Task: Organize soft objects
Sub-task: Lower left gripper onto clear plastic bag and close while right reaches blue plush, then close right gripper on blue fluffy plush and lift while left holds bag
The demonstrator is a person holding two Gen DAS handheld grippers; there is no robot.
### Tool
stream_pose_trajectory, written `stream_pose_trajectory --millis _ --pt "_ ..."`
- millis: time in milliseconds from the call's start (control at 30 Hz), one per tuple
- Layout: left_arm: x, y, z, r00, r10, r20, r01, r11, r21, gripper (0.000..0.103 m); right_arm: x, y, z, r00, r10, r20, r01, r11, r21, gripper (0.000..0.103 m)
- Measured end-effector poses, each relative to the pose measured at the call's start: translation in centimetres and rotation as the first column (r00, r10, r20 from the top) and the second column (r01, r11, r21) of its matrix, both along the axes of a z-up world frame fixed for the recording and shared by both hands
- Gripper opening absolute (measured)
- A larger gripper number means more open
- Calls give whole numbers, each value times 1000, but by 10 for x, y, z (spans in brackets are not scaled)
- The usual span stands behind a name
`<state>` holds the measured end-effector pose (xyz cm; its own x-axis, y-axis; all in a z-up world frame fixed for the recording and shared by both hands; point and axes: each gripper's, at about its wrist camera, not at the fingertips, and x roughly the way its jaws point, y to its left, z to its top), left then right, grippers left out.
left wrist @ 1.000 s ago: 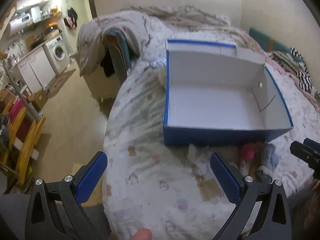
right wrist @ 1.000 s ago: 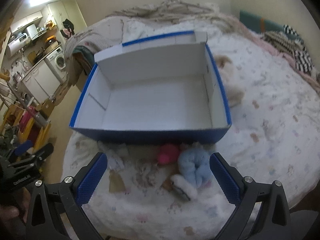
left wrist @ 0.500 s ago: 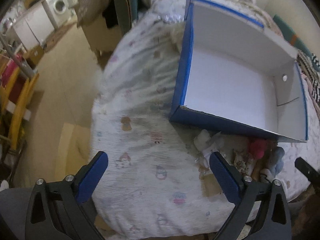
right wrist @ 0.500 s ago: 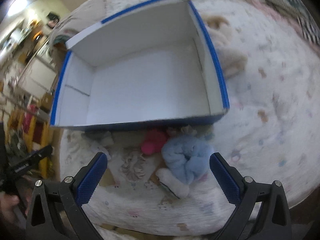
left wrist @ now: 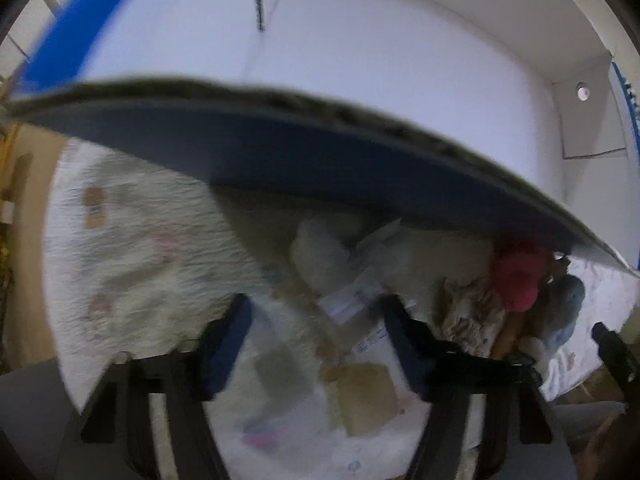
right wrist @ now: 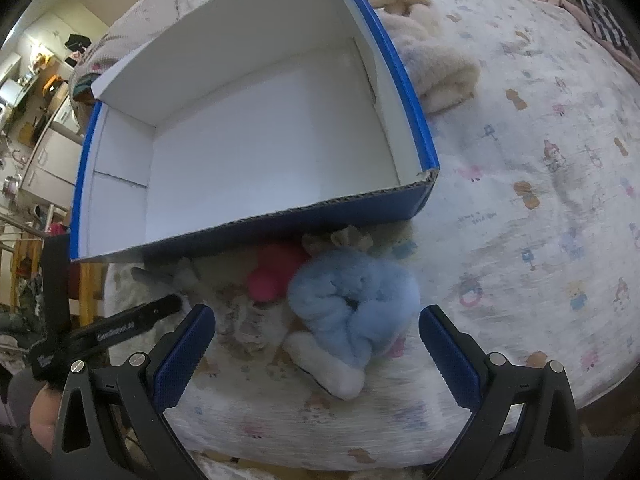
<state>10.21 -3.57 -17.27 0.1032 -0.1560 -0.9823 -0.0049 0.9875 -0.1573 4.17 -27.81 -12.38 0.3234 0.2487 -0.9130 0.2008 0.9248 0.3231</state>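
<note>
A blue cardboard box (right wrist: 280,222) with a white, empty inside lies on the bed. Against its front wall (left wrist: 320,152) sits a row of soft toys: a white one (left wrist: 320,248) with a paper tag, a pink one (right wrist: 272,276) and a light blue one (right wrist: 352,296). My left gripper (left wrist: 316,320) points steeply down just before the white toy. Its jaws are closing with the tag and the sheet between them, and the pads touch nothing. My right gripper (right wrist: 316,316) stands open astride the light blue toy without touching it.
A beige plush (right wrist: 432,64) lies against the box's right wall. A patterned fabric toy (right wrist: 248,324) sits between the white and pink ones. The bed (right wrist: 540,200) drops off at the left to a floor with yellow furniture (right wrist: 86,292) and a kitchen beyond.
My left gripper has dropped close to the bed in front of the box, tipped downward, and its jaws have narrowed. My right gripper has sunk toward the light blue toy.
</note>
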Motion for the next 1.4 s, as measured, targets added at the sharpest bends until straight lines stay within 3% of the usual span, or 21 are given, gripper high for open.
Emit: stream_pose_trajectory --millis 67,100,300,433,600,800,1067,1233,1267,1333,1400 --pt "2 2 -3 1000 6 -23 -7 1000 -30 35 1 -1 -3 1000 0 -8 0 1000 2 103" --pt "1 3 -2 1000 9 -27 -11 998 -55 23 1 -1 -4 1000 -2 -11 2 1000 6 103" --pt "-11 20 16 1000 -3 -8 2 994 -109 8 4 -1 -3 1000 -2 -8 2 1000 23 103" --pt "-24 42 38 999 12 47 -7 995 -98 6 2 -5 -5 1000 -4 -15 5 999 33 103" --pt "-38 64 57 988 57 144 -58 998 2 6 -3 -16 -9 999 -17 -40 20 997 81 103" --pt "-33 70 54 985 72 156 -76 997 19 6 -8 -20 -24 993 -5 -120 20 991 130 103" --pt "-37 59 66 978 33 205 -45 998 54 6 -7 -26 -38 982 -65 -177 77 995 64 103" --pt "-38 56 70 973 19 230 -39 996 80 6 2 -22 -35 989 -44 -144 40 999 -28 102" --pt "-38 56 70 973 20 231 -40 996 81 6 3 -21 -36 989 -35 -146 32 999 -27 95" --pt "-39 56 71 971 20 236 -42 995 90 6 4 -19 -41 987 -14 -158 9 999 -31 51" --pt "-40 57 71 970 23 242 -47 995 92 6 4 -22 -41 987 -12 -161 5 999 -43 44"
